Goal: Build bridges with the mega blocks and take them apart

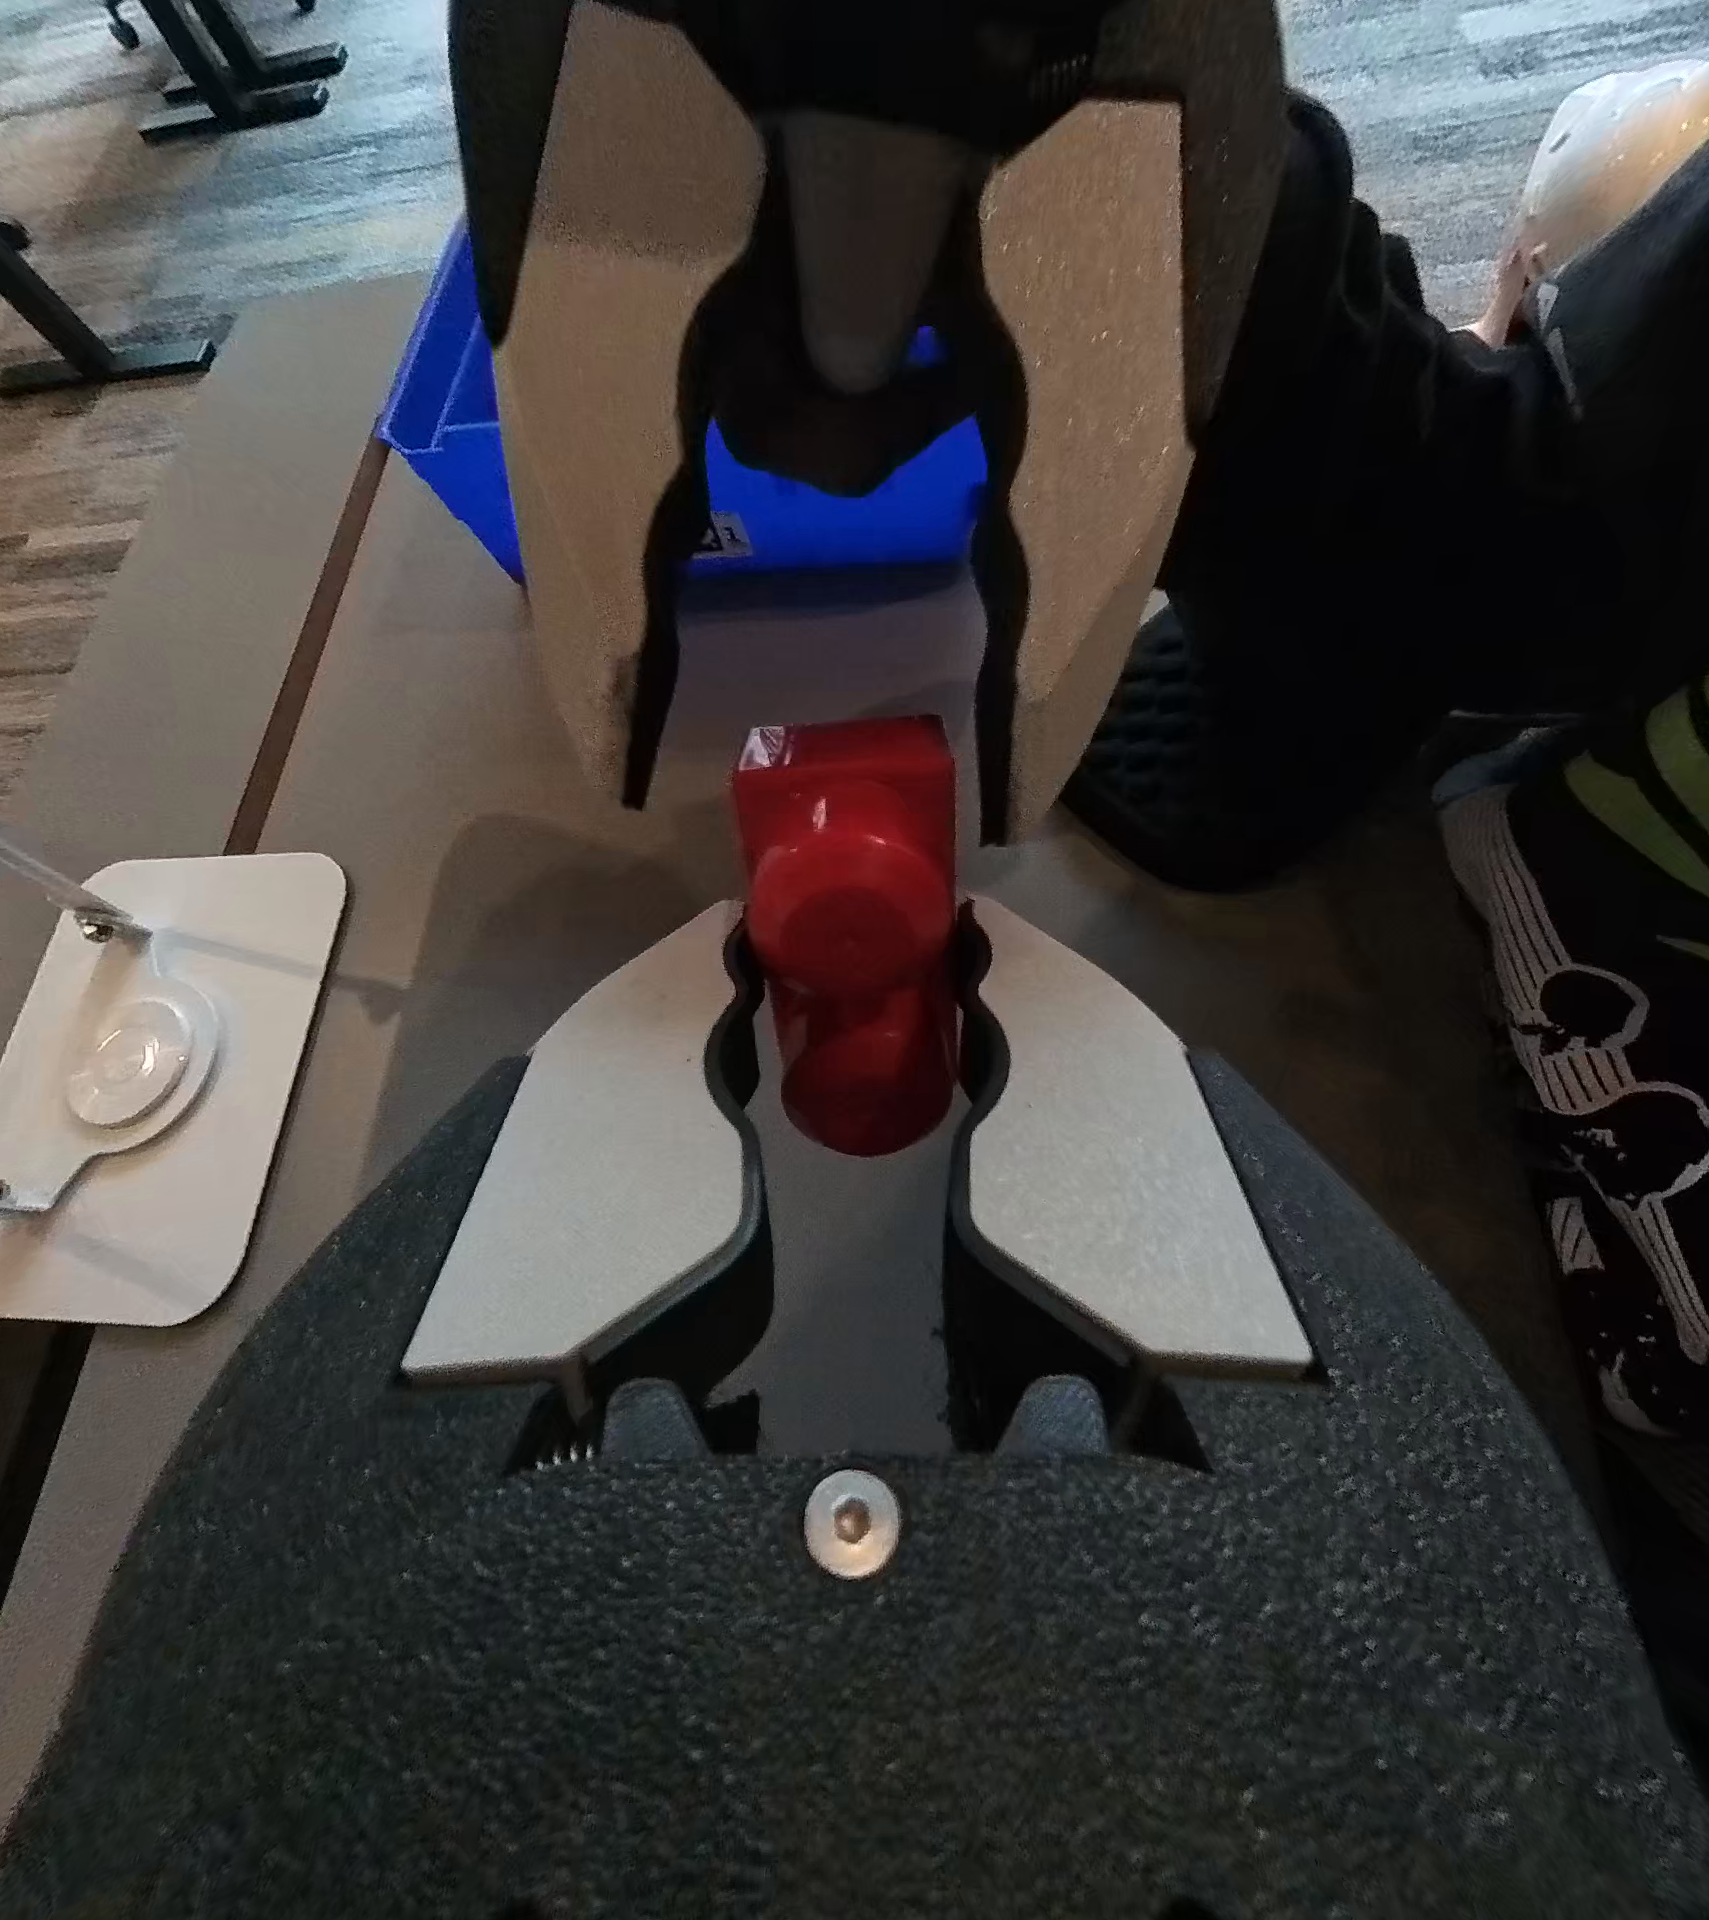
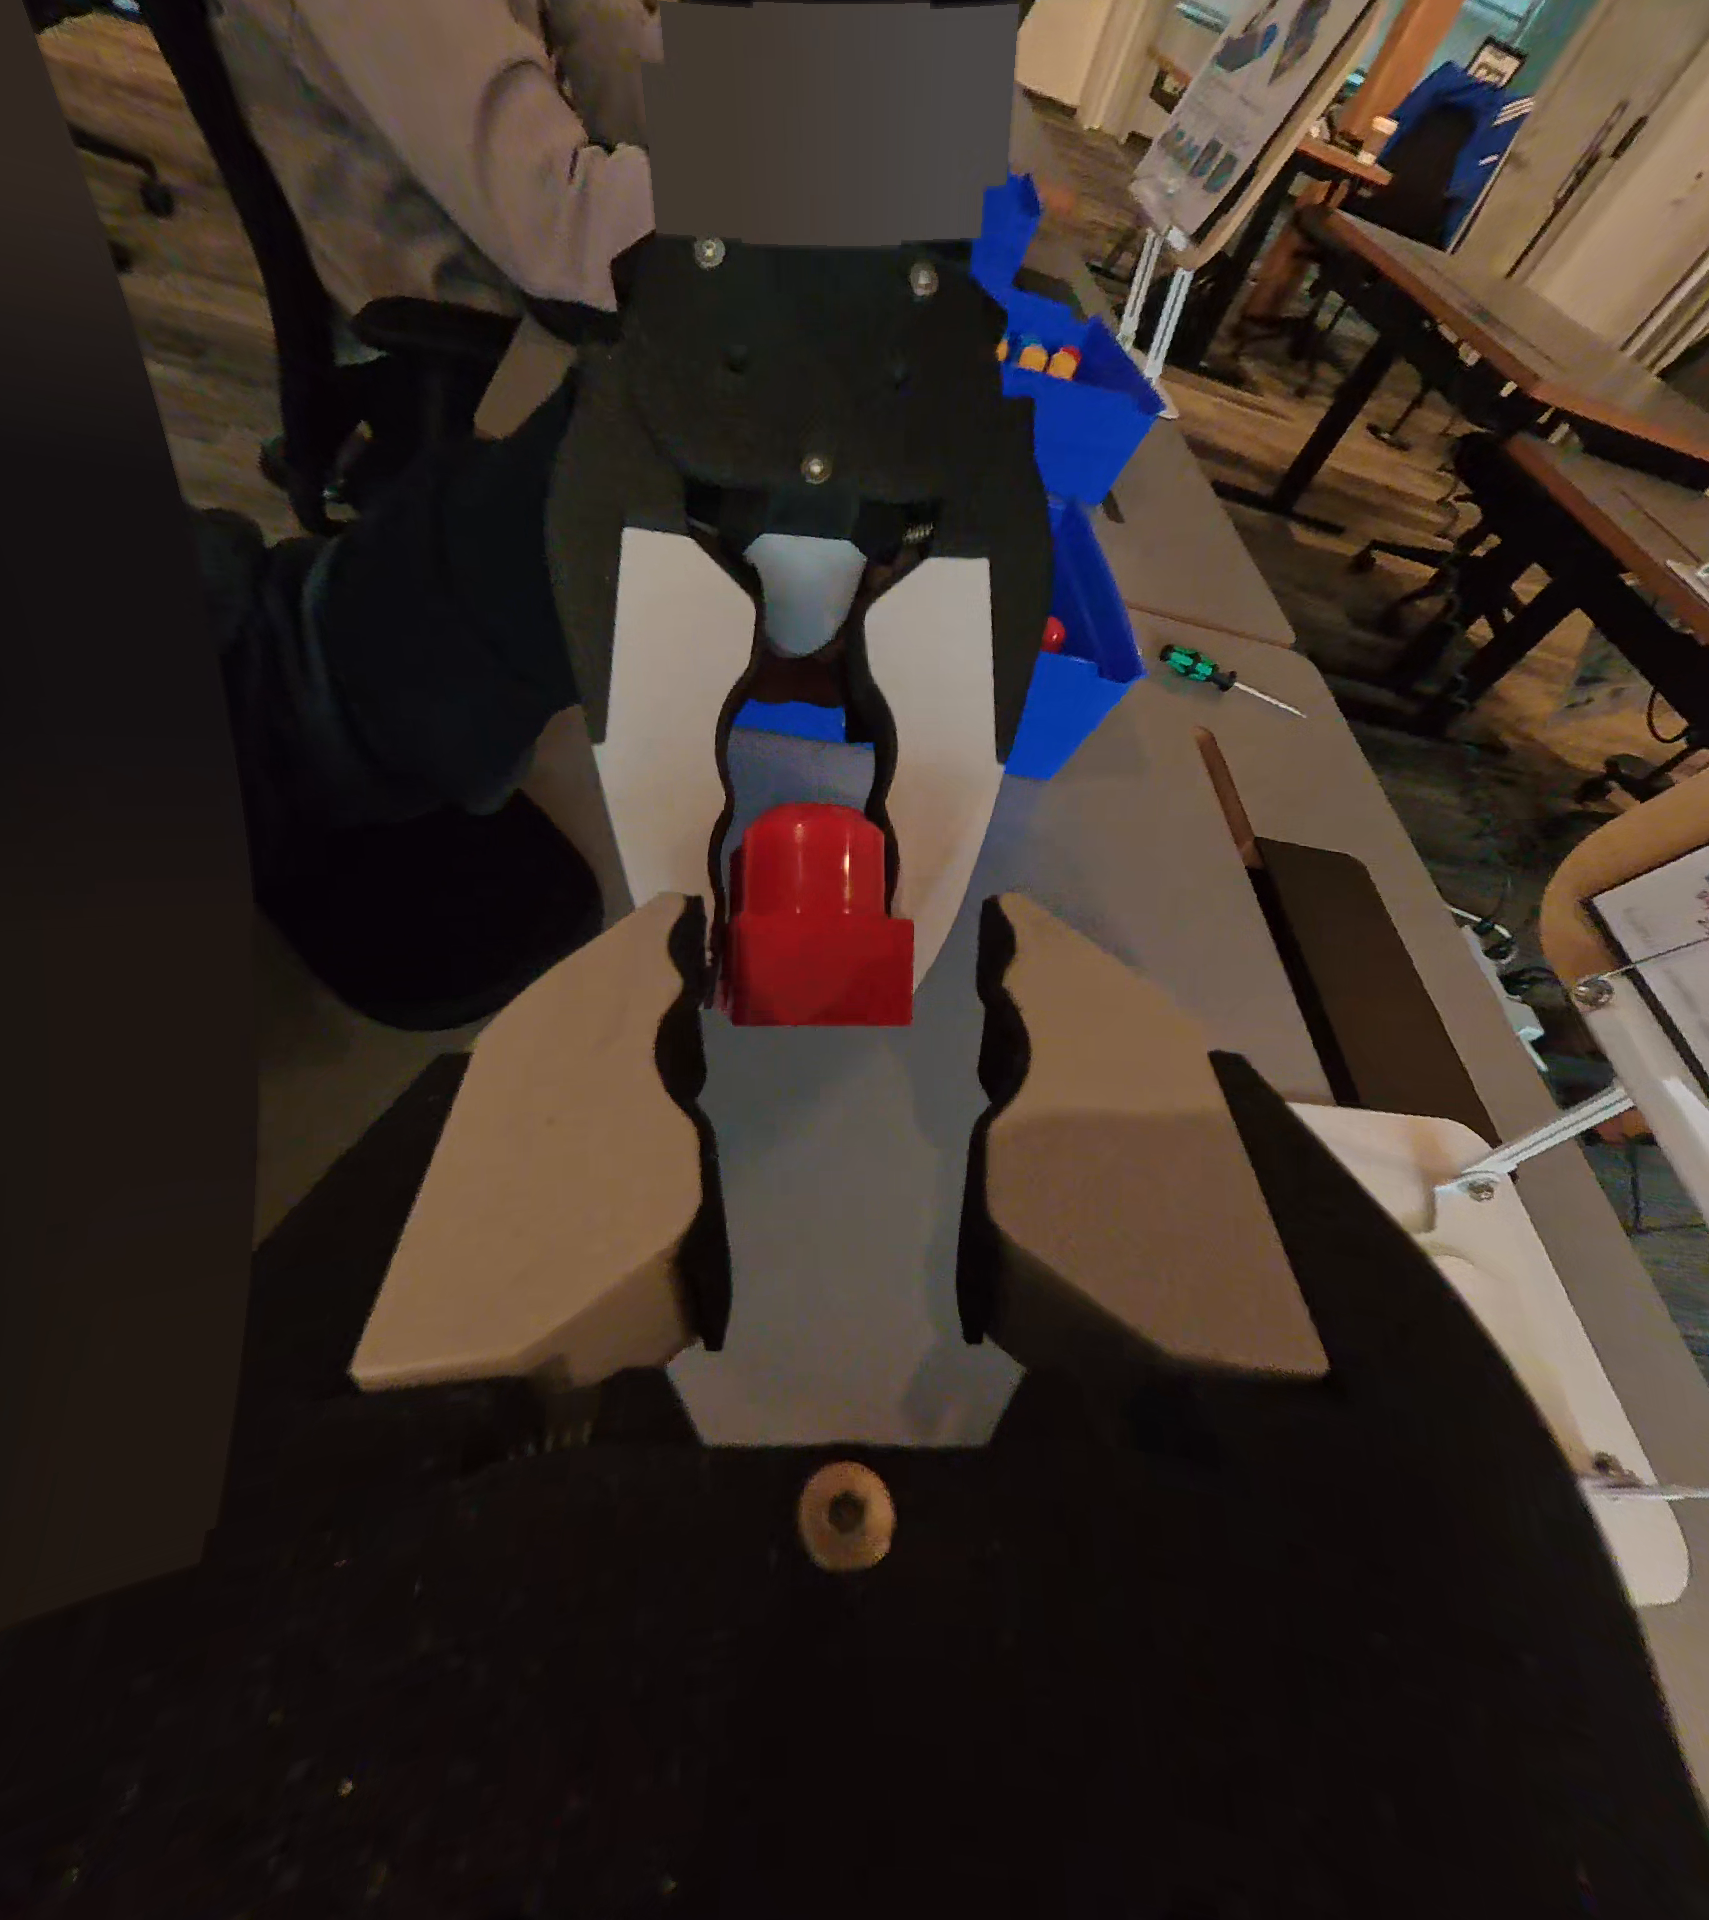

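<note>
Basically just one red block in play, no bridge in sight.

Left gripper (image 1: 855, 961) was clamped on the red block (image 1: 855, 914), held above the grey table (image 1: 414, 644). Right gripper (image 2: 839, 935) sat spread wide, facing it, its left finger possibly touching the block. Blue bins (image 2: 1078, 426) held more pieces, so I'd guess nearly everything was left.

The left wrist view is evenly lit and fairly bright; a glare spot sits on the glossy red block (image 1: 855, 914), and soft shadows fall on the desk (image 1: 393, 665) toward 9 o'clock. The right wrist view is much dimmer and warmer, with a heavy dark mass at 9 o'clock and the black gripper body at 6 o'clock losing all detail. Both views bow strongly outward at the edges. The far room at 1 o'clock in the right view is soft and smeared.
</note>
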